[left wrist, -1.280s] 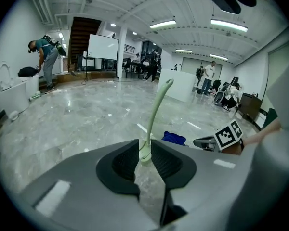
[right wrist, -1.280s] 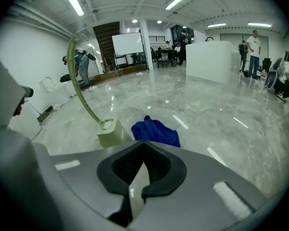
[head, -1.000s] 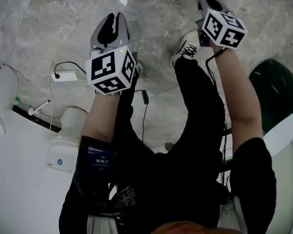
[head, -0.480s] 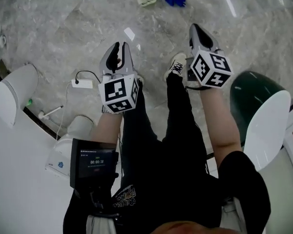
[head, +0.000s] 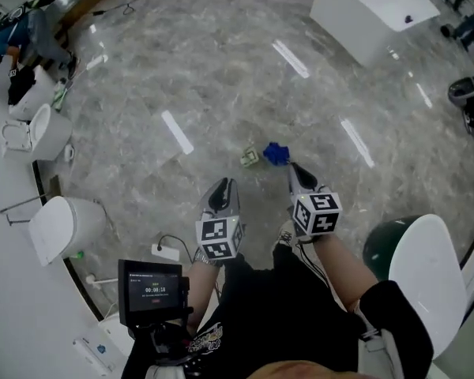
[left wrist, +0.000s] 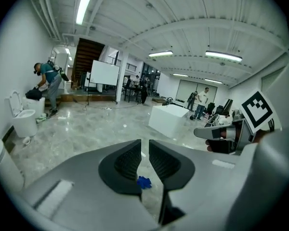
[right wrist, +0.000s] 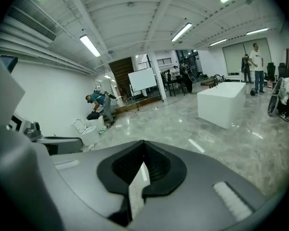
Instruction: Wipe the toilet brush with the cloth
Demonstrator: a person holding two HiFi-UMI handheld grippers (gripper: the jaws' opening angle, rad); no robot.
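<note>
A crumpled blue cloth [head: 276,154] lies on the grey marble floor ahead of me, and it shows small through the left jaw gap as the cloth [left wrist: 143,182]. Just left of it lies a small white and green object [head: 250,157], too small to identify. I see no clear toilet brush. My left gripper [head: 222,188] is held in the air, its jaws closing with a narrow gap and nothing between them. My right gripper [head: 298,170] hangs beside it, shut and empty, its tip pointing toward the cloth. Both are well above the floor.
Two white toilets [head: 63,223] [head: 43,133] stand along the left wall. A large white block [head: 371,10] sits far ahead. At my right is a dark green round bin with a white lid [head: 423,271]. A power strip [head: 167,251] lies by my feet. A person [head: 24,30] bends at the far left.
Both grippers have risen and the head view has tilted up. Much more floor shows now. The cloth has moved from the top edge to the middle. The left jaws look narrower.
</note>
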